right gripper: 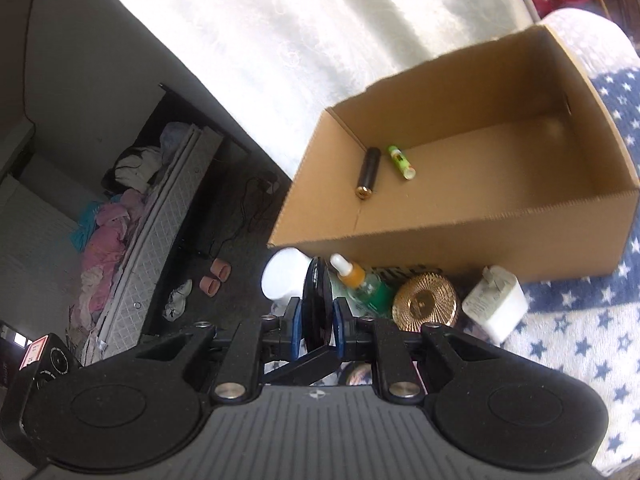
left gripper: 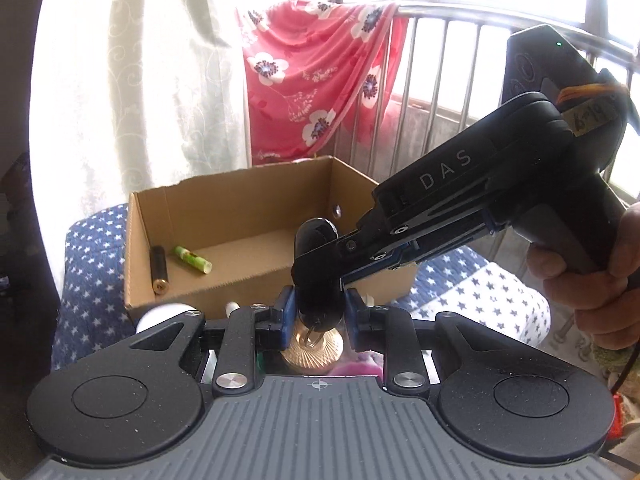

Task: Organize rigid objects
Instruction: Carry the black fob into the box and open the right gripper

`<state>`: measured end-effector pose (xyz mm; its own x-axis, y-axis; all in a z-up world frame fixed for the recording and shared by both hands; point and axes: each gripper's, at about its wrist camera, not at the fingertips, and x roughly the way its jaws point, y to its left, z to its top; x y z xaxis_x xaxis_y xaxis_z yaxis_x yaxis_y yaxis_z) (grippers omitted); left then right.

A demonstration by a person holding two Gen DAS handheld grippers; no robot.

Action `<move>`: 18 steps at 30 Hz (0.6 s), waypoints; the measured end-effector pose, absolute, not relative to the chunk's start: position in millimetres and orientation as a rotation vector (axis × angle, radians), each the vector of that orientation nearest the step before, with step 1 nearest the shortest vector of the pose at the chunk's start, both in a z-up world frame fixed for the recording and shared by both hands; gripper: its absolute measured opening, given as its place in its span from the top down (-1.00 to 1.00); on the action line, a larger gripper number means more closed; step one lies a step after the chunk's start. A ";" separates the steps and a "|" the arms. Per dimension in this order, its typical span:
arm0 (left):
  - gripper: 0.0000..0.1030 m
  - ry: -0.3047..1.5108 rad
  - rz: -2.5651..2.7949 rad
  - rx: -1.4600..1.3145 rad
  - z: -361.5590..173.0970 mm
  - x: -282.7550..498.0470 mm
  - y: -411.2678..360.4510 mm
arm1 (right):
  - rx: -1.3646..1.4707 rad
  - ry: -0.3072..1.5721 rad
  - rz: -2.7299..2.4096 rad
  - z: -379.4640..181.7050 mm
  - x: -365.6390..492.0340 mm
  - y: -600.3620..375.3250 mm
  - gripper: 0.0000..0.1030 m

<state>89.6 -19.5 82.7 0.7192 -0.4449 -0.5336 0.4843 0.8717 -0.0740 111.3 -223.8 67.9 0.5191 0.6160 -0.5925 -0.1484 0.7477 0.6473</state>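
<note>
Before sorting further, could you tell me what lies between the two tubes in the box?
Only bare box floor between black tube and green tube; right wrist view shows it.

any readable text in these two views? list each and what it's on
"DAS": pale letters on the black body of the right gripper, seen from the left wrist.
"6-1", then cut off: handwritten on the tan tape label on that gripper.
Red-and-white sticker on the black device: too small to read.
White plug adapter: print blurred.

Star-print cover (right gripper: 580, 360), items along the box front.
Cardboard box (right gripper: 500, 240) sits on it; just in front lie a white cup (right gripper: 280, 276), dropper bottle (right gripper: 360, 280), gold ribbed disc (right gripper: 424, 300) and white charger (right gripper: 496, 304).
</note>
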 end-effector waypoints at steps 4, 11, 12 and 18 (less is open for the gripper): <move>0.53 0.603 -0.464 0.045 95.7 139.5 -6.8 | 0.528 0.898 0.532 91.7 160.9 -211.8 0.66; 0.53 0.817 -0.360 0.003 72.3 224.2 16.8 | 0.488 1.072 0.518 67.3 263.7 -186.1 0.66; 0.53 0.842 -0.348 -0.005 67.4 231.4 19.9 | 0.482 1.102 0.506 60.0 275.5 -182.7 0.66; 0.51 0.872 -0.298 -0.028 58.7 249.8 35.8 | 0.396 1.233 0.419 20.6 322.9 -167.3 0.64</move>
